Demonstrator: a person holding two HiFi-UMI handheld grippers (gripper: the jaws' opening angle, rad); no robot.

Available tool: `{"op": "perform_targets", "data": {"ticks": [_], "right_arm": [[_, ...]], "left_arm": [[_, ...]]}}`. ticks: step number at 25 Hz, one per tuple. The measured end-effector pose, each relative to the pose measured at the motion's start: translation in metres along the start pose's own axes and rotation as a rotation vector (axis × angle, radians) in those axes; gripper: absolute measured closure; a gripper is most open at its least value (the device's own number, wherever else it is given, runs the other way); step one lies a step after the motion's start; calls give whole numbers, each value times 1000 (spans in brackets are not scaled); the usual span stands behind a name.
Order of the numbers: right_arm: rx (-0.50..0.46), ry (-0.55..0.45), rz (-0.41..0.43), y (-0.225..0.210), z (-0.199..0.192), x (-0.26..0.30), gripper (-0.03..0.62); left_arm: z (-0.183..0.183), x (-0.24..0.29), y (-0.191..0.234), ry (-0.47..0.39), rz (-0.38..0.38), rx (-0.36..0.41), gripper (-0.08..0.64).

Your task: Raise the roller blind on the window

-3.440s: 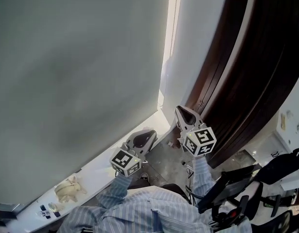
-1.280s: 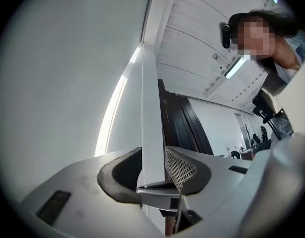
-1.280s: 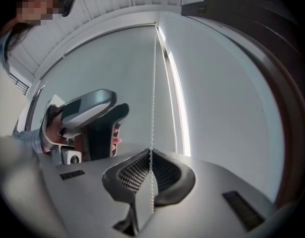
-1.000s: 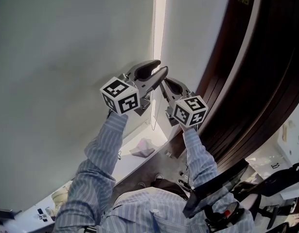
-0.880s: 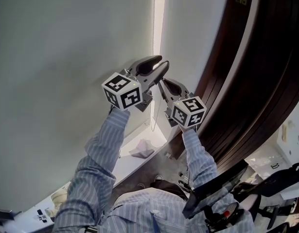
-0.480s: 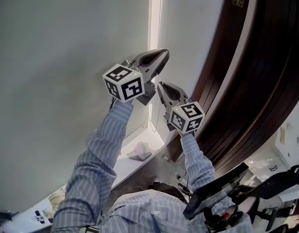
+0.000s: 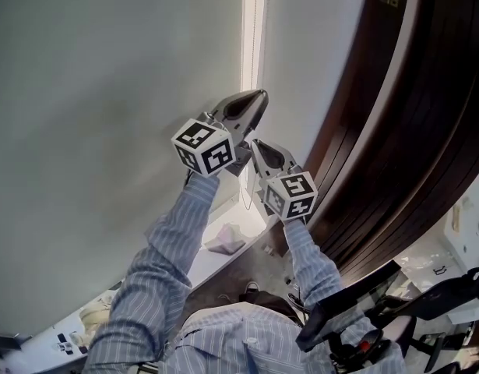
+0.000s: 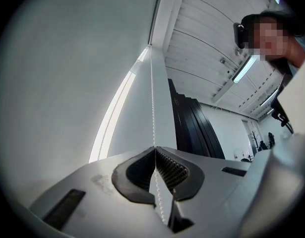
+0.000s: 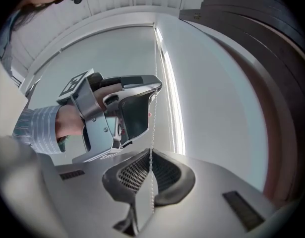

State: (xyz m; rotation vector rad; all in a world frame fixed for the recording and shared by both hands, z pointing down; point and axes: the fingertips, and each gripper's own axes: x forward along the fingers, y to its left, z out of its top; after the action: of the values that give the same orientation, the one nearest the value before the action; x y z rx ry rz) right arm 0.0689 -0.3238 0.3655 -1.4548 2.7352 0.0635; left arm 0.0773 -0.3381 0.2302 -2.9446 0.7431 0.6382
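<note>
Both arms raised in front of the roller blind (image 7: 107, 92), blue-striped sleeves (image 7: 173, 248) reaching up from the lower middle of the head view. The blind hangs fully down; only a bright strip of window (image 7: 250, 22) shows at its right edge, beside the white reveal (image 7: 301, 45) and the dark wooden panelling (image 7: 410, 131). Left gripper (image 7: 262, 95) is the higher one, forearm stretched up and its nose tilted upward toward that strip. Its jaws have just been closing and now meet, the ribbed pads pinching the bead chain (image 8: 152, 98), which runs straight up from the pads along the blind's edge. Right gripper (image 7: 252, 142) sits just below the left, wrist held about level, marker cube facing the camera. Its jaws are also pressed together on the same chain, which runs taut up to the left gripper's tip.
</note>
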Motion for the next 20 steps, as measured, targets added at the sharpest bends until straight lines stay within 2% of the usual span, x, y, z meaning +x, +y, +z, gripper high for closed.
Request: {"op": "perform_targets", "data": {"ticks": [12,16,20], "right_arm": [[54,87,-56,3,-90,0,577],[61,186,-60,4,-135,-3,577],[98,329,-68,10,-202,-18,577]], "left_arm": [[-87,-39,12,33,46,-110,554],[-127,-55,16,109,66,-122,554],[-194,-80,14,236,93,-174,554]]}}
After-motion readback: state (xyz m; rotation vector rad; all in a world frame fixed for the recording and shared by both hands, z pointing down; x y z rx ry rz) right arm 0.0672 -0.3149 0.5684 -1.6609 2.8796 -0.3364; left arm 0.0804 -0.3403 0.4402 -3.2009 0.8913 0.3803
